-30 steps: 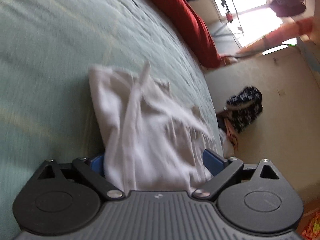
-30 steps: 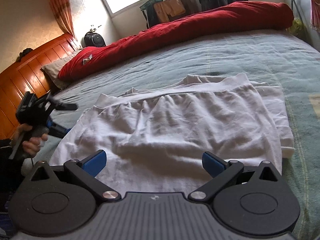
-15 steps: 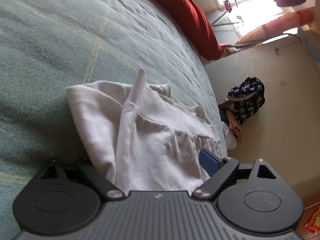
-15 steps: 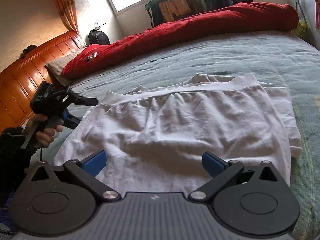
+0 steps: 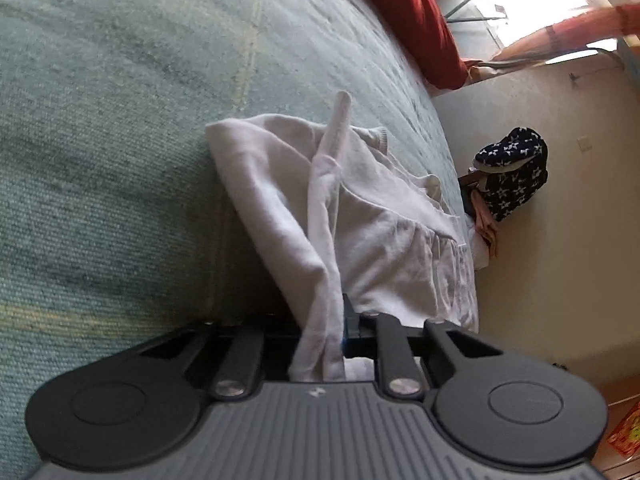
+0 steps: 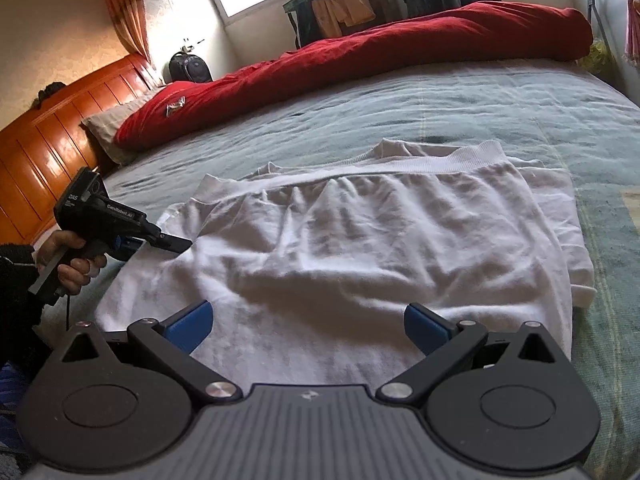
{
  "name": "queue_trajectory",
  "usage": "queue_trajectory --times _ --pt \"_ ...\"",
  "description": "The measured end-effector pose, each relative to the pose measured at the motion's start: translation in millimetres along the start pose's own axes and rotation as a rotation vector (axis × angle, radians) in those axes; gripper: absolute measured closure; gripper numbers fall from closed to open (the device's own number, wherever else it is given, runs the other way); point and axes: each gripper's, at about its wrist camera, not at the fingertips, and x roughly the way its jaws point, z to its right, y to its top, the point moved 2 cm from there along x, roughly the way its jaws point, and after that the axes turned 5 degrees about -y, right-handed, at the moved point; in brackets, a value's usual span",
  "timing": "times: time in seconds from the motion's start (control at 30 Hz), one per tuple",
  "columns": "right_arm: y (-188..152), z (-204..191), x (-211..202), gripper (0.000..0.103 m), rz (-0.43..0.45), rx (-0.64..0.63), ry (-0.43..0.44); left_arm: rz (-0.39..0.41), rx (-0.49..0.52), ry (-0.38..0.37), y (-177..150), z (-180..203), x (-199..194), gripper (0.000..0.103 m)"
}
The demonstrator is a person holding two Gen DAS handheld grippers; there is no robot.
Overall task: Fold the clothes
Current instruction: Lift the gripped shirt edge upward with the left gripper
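A white sweater [image 6: 360,240] lies partly folded on the grey-green bed cover [image 6: 500,108], its ribbed hem turned up toward the far side. My left gripper [image 5: 332,332] is shut on the sweater's left edge [image 5: 320,264], and the cloth bunches between its fingers. In the right wrist view it shows at the sweater's left side [image 6: 176,245], held in a hand. My right gripper [image 6: 308,324] is open and empty, its blue pads [image 6: 192,320] hovering over the sweater's near edge.
A red duvet [image 6: 360,56] lies along the far side of the bed. A wooden headboard [image 6: 48,144] and a pillow [image 6: 108,128] are at the left. A dark star-patterned bag [image 5: 512,172] sits on the floor beside the bed.
My left gripper has closed on the sweater's left edge, having been open around it. The right gripper has stayed open over the near edge.
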Motion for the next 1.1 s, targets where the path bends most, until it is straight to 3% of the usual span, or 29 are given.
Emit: queue_trajectory --times 0.13,0.3,0.5,0.63,0.8,0.97,1.1 --pt "-0.7 -0.3 5.2 0.0 -0.012 0.013 0.012 0.018 0.023 0.005 -3.4 1.2 -2.8 0.086" --pt "17.4 -11.1 3.7 0.0 0.058 0.089 0.128 0.025 0.034 0.01 -4.0 5.3 -7.7 0.086" --pt "42.6 -39.0 30.9 0.0 0.105 0.105 0.171 0.035 0.047 0.01 -3.8 11.0 -8.7 0.087" --pt "51.1 -45.3 65.7 0.0 0.051 0.149 0.134 0.04 0.061 0.006 -4.4 12.3 -8.9 0.087" --pt "68.8 -35.2 107.7 0.0 0.063 0.152 0.025 0.044 0.072 -0.001 -5.4 12.9 -9.5 0.087" --pt "84.1 -24.5 117.0 0.0 0.047 0.208 0.041 0.043 0.076 0.01 -6.0 15.3 -10.8 0.087" --pt "67.9 -24.9 90.6 0.0 0.019 0.226 0.08 0.039 0.073 0.049 -5.6 23.6 -9.6 0.087"
